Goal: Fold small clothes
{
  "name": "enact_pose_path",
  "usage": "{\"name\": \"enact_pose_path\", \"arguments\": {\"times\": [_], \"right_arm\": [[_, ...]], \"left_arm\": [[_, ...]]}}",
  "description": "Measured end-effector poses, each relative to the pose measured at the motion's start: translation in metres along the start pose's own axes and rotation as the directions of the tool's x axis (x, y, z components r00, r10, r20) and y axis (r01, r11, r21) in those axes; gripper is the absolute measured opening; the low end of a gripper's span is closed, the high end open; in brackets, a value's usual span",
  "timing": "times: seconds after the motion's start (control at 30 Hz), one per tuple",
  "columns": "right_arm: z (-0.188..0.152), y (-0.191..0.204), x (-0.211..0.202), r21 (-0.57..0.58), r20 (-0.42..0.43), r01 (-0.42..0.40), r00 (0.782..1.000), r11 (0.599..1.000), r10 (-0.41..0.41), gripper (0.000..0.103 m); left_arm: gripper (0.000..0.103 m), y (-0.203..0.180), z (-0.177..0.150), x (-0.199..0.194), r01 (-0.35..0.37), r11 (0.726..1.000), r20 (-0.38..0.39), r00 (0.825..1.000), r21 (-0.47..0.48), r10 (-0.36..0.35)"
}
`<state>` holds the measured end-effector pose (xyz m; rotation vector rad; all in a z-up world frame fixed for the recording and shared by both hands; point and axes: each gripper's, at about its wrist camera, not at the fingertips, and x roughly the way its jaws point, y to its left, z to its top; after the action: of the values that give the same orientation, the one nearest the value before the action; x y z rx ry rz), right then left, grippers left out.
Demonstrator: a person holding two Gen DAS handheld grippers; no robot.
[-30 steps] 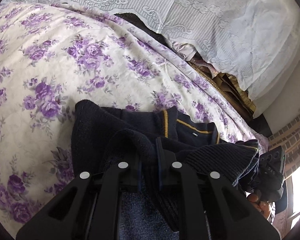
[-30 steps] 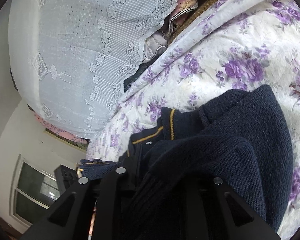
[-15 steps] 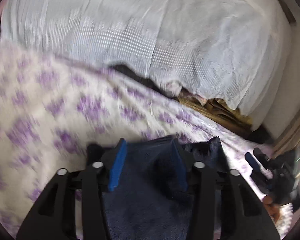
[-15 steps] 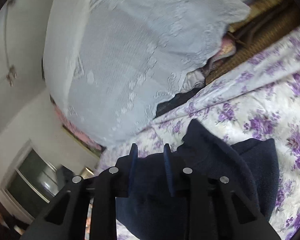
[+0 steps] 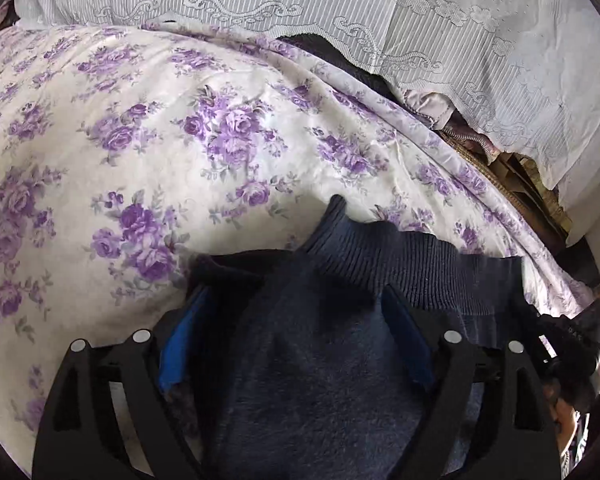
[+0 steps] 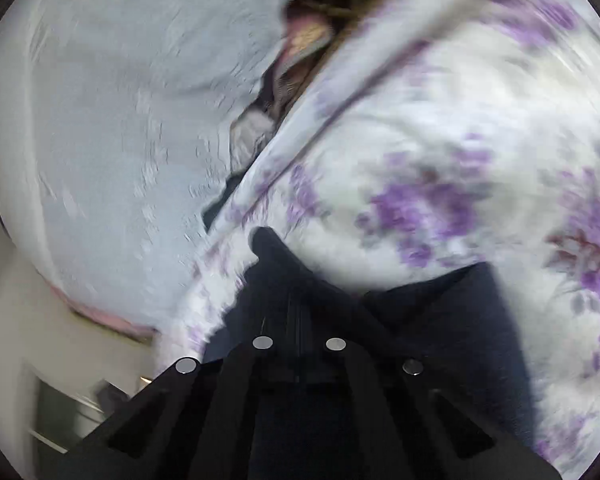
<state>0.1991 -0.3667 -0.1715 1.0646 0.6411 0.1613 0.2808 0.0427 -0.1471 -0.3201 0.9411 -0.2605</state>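
Note:
A small navy knitted sweater point(image 5: 364, 276) lies folded on the bed's floral sheet point(image 5: 180, 128). Its ribbed hem faces away from me. My left gripper point(image 5: 296, 332) is open, its blue-padded fingers point(image 5: 180, 340) wide apart either side of the sweater's fuzzy inner side. In the blurred right wrist view the sweater point(image 6: 440, 320) is a dark mass on the sheet point(image 6: 440, 152). My right gripper point(image 6: 300, 320) has its jaws close together over the cloth; the dark fabric and blur hide whether it pinches any.
A pale lace-edged cover point(image 5: 440, 28) is heaped beyond the bed's far edge, with bundled clothes point(image 5: 460, 136) and a woven basket point(image 5: 532, 188) under it. The same cover point(image 6: 120, 120) fills the left of the right wrist view. A dark device point(image 5: 568, 340) sits at right.
One second ago both grippers held the sweater shut. The left gripper has opened wide and the sweater lies folded over. The right gripper opened, then its jaws came together; its view is now motion-blurred.

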Motion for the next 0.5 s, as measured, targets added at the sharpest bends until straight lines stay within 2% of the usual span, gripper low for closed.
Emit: {"name": "enact_pose_path", "arguments": {"times": [0.07, 0.1, 0.17, 0.23, 0.27, 0.3, 0.4, 0.5], "right_arm": [[0.001, 0.002, -0.018, -0.04, 0.079, 0.098, 0.992, 0.994, -0.095, 0.003], [0.0, 0.006, -0.026, -0.07, 0.108, 0.119, 0.988, 0.99, -0.111, 0.009], [-0.005, 0.019, -0.033, -0.121, 0.113, 0.101, 0.99, 0.988, -0.087, 0.013], [-0.015, 0.045, -0.037, -0.232, 0.119, 0.094, 0.991, 0.968, -0.068, 0.024], [-0.024, 0.061, -0.038, -0.302, 0.125, 0.108, 0.99, 0.947, -0.073, 0.036], [-0.031, 0.071, -0.037, -0.352, 0.123, 0.112, 0.99, 0.929, -0.073, 0.042], [-0.056, 0.093, -0.026, -0.47, 0.079, 0.119, 0.993, 0.875, -0.092, 0.042], [-0.076, 0.097, -0.013, -0.499, 0.01, 0.095, 0.995, 0.861, -0.104, 0.042]], "left_arm": [[0.082, -0.002, -0.002, -0.006, -0.028, 1.0, 0.018, 0.999, 0.002, 0.028], [0.082, -0.005, -0.003, -0.012, -0.048, 0.999, 0.043, 0.998, 0.006, 0.048], [0.082, -0.018, -0.004, -0.03, -0.06, 0.997, 0.125, 0.991, 0.048, 0.053], [0.083, -0.029, -0.006, -0.044, -0.077, 0.993, 0.19, 0.98, 0.089, 0.059], [0.084, -0.033, -0.008, -0.047, -0.101, 0.99, 0.212, 0.974, 0.103, 0.078], [0.085, -0.036, -0.01, -0.049, -0.114, 0.987, 0.218, 0.972, 0.111, 0.087], [0.085, -0.038, -0.015, -0.04, -0.132, 0.983, 0.185, 0.977, 0.127, 0.107], [0.085, -0.038, -0.021, -0.031, -0.151, 0.979, 0.154, 0.979, 0.134, 0.13]]}}
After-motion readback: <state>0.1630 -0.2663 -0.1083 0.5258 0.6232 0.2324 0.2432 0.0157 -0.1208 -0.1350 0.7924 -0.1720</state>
